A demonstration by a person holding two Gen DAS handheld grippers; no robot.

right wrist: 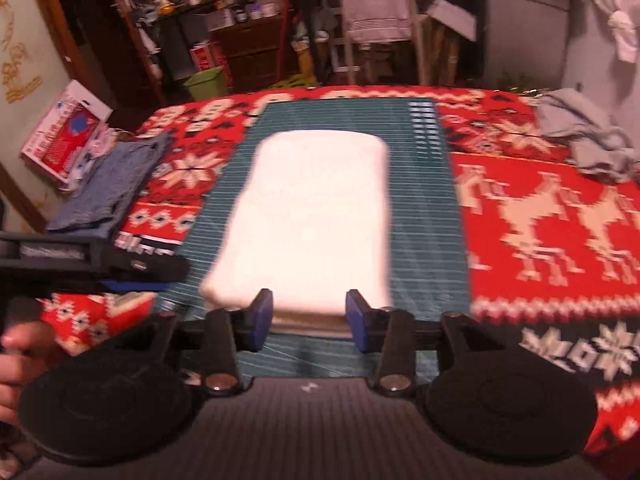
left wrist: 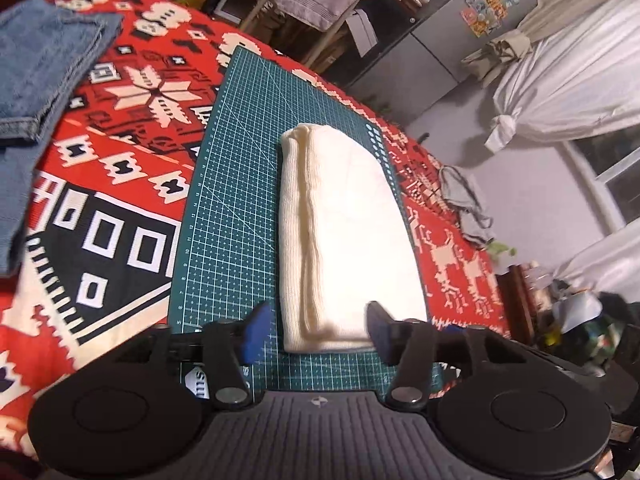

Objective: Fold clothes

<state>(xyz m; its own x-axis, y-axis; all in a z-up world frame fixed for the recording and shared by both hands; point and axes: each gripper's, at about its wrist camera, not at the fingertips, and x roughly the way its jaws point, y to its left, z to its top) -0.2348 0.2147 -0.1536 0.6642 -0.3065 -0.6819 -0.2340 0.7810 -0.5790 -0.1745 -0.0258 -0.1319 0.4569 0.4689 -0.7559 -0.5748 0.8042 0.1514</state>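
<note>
No legible writing. We see both grippers, left [left wrist: 318, 330] and right [right wrist: 310, 318], jaws spread, straddling the folded cream cloth [left wrist: 344, 232] at lower centre.

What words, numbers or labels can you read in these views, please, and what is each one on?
"ms": partial white lettering on the green cutting mat, beside the left gripper.
Ruler numbers along the mat's edge: too small to read.
Stickers on the grey cabinet: unreadable.
Red and white box: print blurred.
Label on the black tool: blurred.
</note>
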